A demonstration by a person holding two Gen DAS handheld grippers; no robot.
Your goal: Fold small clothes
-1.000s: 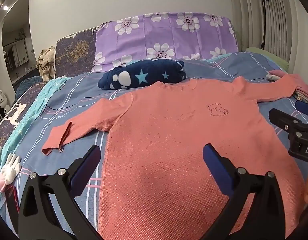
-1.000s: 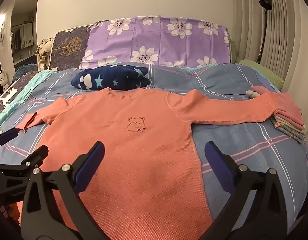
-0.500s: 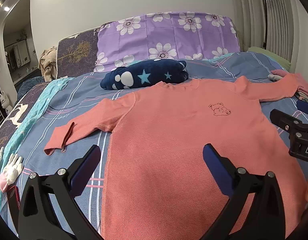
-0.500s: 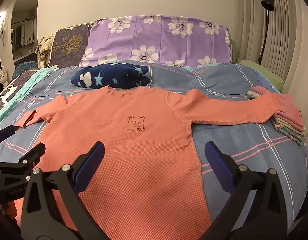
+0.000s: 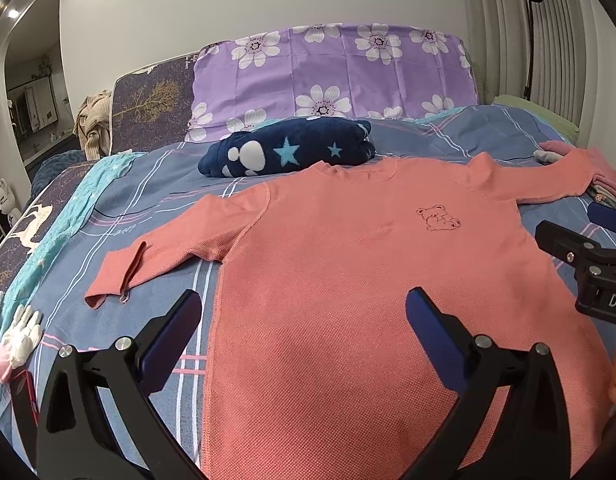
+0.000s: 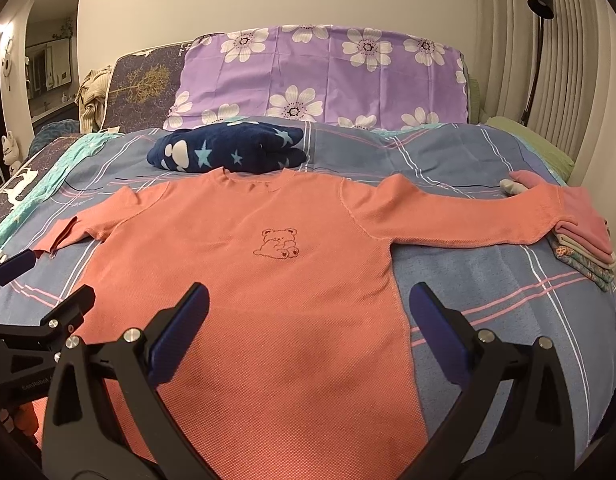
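Note:
A small salmon-pink long-sleeved shirt [image 5: 347, 264] with a bear outline on the chest lies flat, face up, on the bed; it also shows in the right wrist view [image 6: 244, 264]. Both sleeves are spread out sideways. My left gripper [image 5: 304, 316] is open and empty above the shirt's lower left part. My right gripper [image 6: 308, 312] is open and empty above its lower right part. The right sleeve's cuff [image 6: 563, 212] rests on a stack of folded clothes.
A folded navy star-patterned blanket [image 5: 288, 152] lies just beyond the collar, with a purple flowered pillow [image 5: 331, 76] behind it. A stack of folded clothes [image 6: 583, 248] sits at the bed's right edge. Small white gloves [image 5: 20, 336] lie at the left edge.
Both grippers have drawn back and lifted slightly, so more of the shirt and bed is in view. The shirt has not moved.

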